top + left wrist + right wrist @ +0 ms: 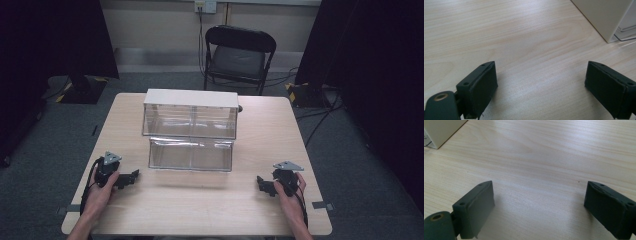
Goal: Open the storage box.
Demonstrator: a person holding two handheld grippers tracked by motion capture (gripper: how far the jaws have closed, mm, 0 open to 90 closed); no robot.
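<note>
Grey carpet all round, a black folding chair against the far wall, and your pale wood counter sits in the middle. On it there's a clear drawer box with a white top, set toward the far half. Its lower drawer is pulled out toward you, and I can't make out anything in it.

Your left tongs rest on the counter near the front left, tips aimed in toward the drawer, well apart from it. In the left gripper view the jaws are spread wide with bare wood between them, and the box's white corner sits up at the top right.

Your right tongs mirror that at the front right, also down on the counter and clear of the drawer. Jaws spread wide there too, pinching nothing.
</note>
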